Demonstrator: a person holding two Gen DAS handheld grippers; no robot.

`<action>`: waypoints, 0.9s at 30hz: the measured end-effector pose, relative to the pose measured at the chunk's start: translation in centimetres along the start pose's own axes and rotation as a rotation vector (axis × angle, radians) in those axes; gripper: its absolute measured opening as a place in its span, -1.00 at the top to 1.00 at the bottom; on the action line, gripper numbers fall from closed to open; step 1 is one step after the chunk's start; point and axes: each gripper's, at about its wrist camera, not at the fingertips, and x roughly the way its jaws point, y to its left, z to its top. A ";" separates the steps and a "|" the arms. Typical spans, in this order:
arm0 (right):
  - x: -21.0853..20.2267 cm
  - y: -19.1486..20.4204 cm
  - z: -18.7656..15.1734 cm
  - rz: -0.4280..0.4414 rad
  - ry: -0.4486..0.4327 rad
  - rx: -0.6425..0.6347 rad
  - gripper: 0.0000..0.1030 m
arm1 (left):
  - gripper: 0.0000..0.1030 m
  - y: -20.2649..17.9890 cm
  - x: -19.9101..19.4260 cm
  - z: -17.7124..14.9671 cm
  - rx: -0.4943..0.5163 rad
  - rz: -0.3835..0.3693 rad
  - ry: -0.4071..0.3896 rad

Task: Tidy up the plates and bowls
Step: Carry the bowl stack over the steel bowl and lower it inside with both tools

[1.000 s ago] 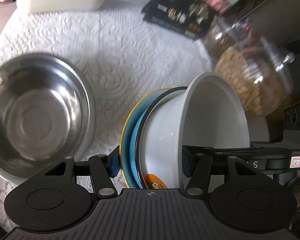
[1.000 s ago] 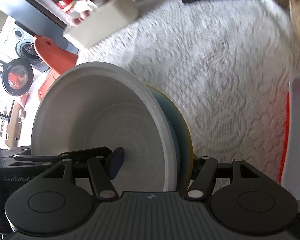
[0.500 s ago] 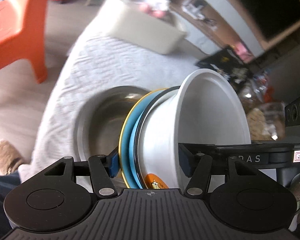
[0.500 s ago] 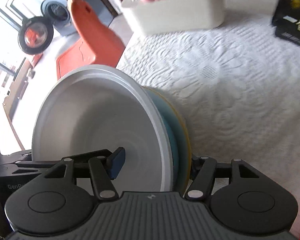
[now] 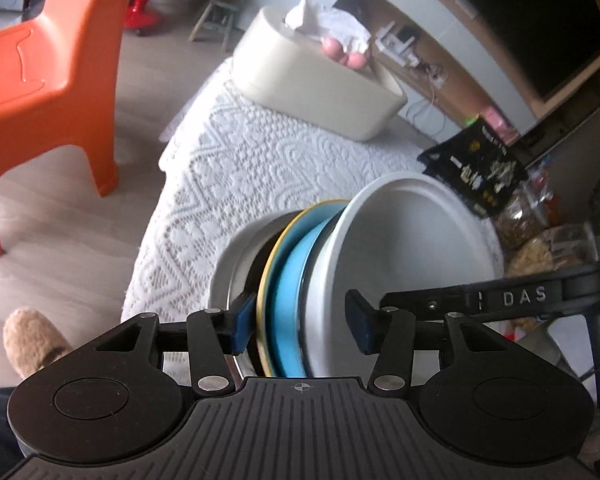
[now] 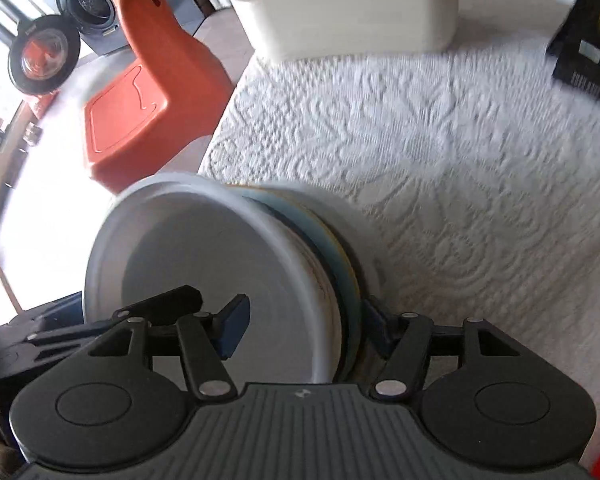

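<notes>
Bowl [image 5: 412, 248] nested on plates [image 5: 288, 280]; steel bowl [image 5: 230, 276] beneath; bin [image 5: 316, 84] behind.

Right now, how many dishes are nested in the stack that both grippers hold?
4 visible: white bowl on top, then blue plate, yellow-rimmed plate, and steel bowl at the bottom. More may be hidden between them.

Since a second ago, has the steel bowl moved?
Cannot tell: both cameras swung. The held stack now hides most of the steel bowl on the tablecloth.

Soft daylight fills both views. The right wrist view is blown out white at its left edge and motion-blurred across the table [image 6: 480, 184]; fisheye bending curves everything toward the frame edges.
</notes>
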 end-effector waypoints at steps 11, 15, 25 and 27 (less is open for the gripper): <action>-0.3 2.7 -1.3 -0.119 -0.074 -0.106 -0.41 | 0.10 0.8 0.3 -0.5 -0.037 -0.032 0.012; 0.7 2.1 -1.5 -0.139 -0.056 -0.077 -0.38 | 0.09 0.6 -0.4 -1.1 -0.030 -0.033 0.014; 1.0 3.3 -1.6 -0.162 -0.036 -0.087 -0.38 | 0.09 0.3 -0.9 -1.7 -0.026 -0.035 0.018; 1.0 3.3 -1.5 -0.166 -0.043 -0.085 -0.38 | 0.06 0.1 -0.9 -1.8 -0.012 -0.028 0.013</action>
